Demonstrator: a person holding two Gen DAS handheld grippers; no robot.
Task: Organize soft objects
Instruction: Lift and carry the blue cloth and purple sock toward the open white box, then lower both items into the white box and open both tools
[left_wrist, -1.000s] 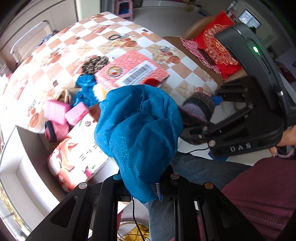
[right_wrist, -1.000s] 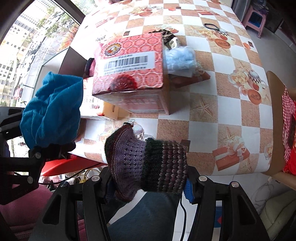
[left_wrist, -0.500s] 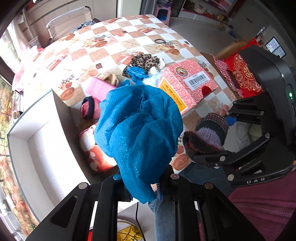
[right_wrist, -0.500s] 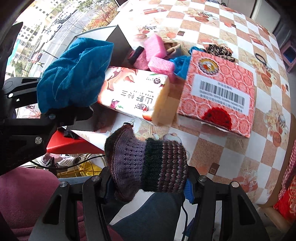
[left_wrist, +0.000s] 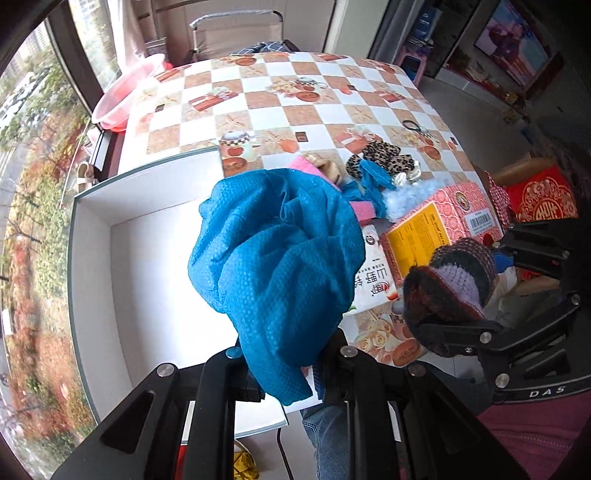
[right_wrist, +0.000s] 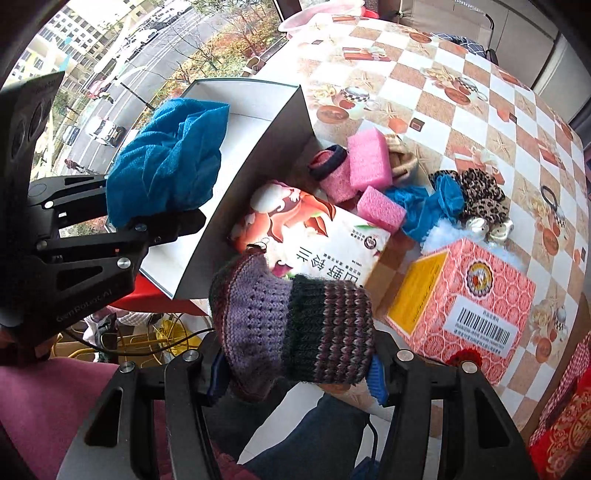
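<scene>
My left gripper (left_wrist: 286, 373) is shut on a bunched blue cloth (left_wrist: 273, 258), which hangs over the open white box (left_wrist: 147, 273). From the right wrist view the same blue cloth (right_wrist: 166, 162) sits above the box's (right_wrist: 273, 147) near corner. My right gripper (right_wrist: 295, 369) is shut on a purple and dark striped knitted piece (right_wrist: 291, 325), held beside the box over the table's front edge. That knitted piece (left_wrist: 450, 280) shows at the right of the left wrist view.
On the checked tablecloth (right_wrist: 480, 110) lie a tissue pack (right_wrist: 314, 236), a red patterned carton (right_wrist: 461, 306), pink sponges (right_wrist: 369, 162), a blue rag (right_wrist: 428, 206), a leopard scrunchie (right_wrist: 480, 192) and a black hair tie (right_wrist: 550, 194). A pink basin (left_wrist: 125, 92) sits at the far corner.
Both grippers swung leftwards with their loads. The blue cloth went from over the table edge to above the white box, and the knitted piece followed beside it.
</scene>
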